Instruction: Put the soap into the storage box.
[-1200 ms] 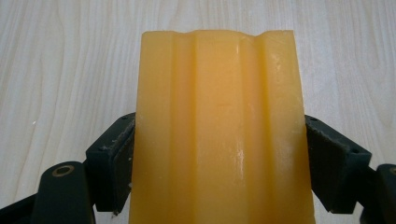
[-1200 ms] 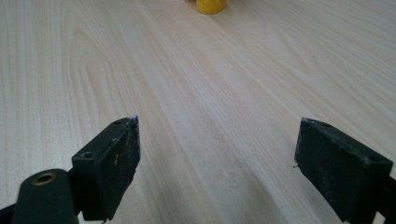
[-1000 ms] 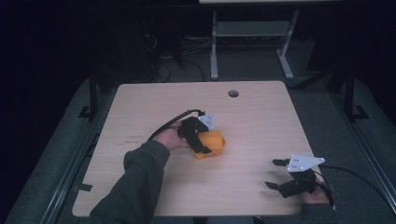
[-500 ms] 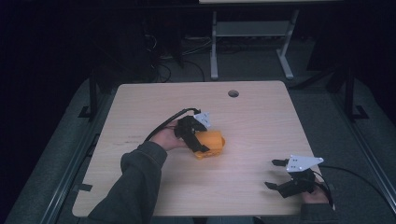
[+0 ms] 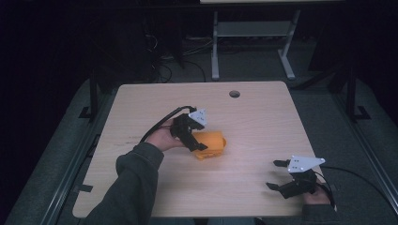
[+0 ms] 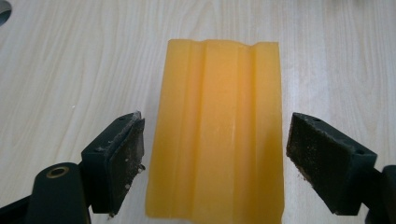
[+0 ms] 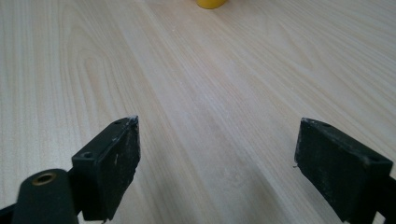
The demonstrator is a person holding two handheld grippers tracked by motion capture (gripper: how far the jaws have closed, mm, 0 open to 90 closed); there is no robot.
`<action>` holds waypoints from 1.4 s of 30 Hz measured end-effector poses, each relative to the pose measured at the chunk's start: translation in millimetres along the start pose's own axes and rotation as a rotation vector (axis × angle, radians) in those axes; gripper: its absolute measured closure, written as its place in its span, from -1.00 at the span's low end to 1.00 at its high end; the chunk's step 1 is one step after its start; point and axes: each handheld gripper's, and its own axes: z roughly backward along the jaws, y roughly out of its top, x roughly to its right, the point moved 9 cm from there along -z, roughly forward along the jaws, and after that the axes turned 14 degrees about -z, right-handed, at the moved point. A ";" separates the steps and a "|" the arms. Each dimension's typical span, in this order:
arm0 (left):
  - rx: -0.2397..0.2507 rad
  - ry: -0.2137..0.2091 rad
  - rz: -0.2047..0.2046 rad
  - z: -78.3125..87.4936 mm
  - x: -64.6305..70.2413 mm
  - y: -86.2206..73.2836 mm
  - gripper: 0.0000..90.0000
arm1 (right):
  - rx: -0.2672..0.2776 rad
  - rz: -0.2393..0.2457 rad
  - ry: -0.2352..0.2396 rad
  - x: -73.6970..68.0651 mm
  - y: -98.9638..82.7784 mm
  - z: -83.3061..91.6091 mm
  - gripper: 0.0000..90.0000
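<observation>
An orange ridged block [image 5: 211, 143] lies flat near the middle of the wooden table [image 5: 263, 117]. My left gripper [image 5: 202, 143] straddles the block's near end, open; in the left gripper view the orange block [image 6: 219, 130] sits between the two black pads [image 6: 122, 158] with a small gap on each side. My right gripper [image 5: 277, 174] rests open near the table's front right edge. The right gripper view has bare wood between its pads [image 7: 116, 163], and a sliver of the orange block [image 7: 211, 3] at the top edge.
A round cable hole [image 5: 234, 93] sits near the table's far edge. A white metal frame [image 5: 248, 33] stands on the dark floor beyond. Cables trail from both grippers across the tabletop.
The left gripper has shifted slightly over the block; the block has stayed in place. The right gripper has not moved.
</observation>
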 end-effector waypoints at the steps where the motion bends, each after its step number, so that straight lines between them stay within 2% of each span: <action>1: -0.001 0.003 0.001 1.6 -0.1 -0.6 -0.58 | -0.001 -0.001 -0.002 0.2 -0.2 0.1 -0.70; 6: 0.015 0.011 0.004 9.2 2.2 -1.6 -0.56 | -0.001 -0.003 -0.004 0.4 0.0 -0.3 -0.70; 11: 0.031 0.038 0.023 15.3 3.6 -4.9 -0.56 | 0.000 -0.005 -0.007 -0.2 0.9 -0.7 -0.70; 18: 0.035 0.042 0.016 19.1 6.6 -5.7 -0.56 | 0.004 -0.009 -0.016 2.1 1.0 0.2 -0.70; 23: 0.027 0.032 0.030 19.6 9.4 -8.2 -0.58 | 0.002 -0.012 -0.026 3.3 0.4 0.6 -0.70; 34: 0.030 0.045 0.019 25.2 15.1 -7.0 -0.60 | 0.002 -0.018 -0.033 4.3 0.3 0.2 -0.70; 42: 0.026 0.047 0.040 28.0 22.6 -15.9 -0.60 | 0.005 -0.018 -0.037 4.6 0.8 0.5 -0.70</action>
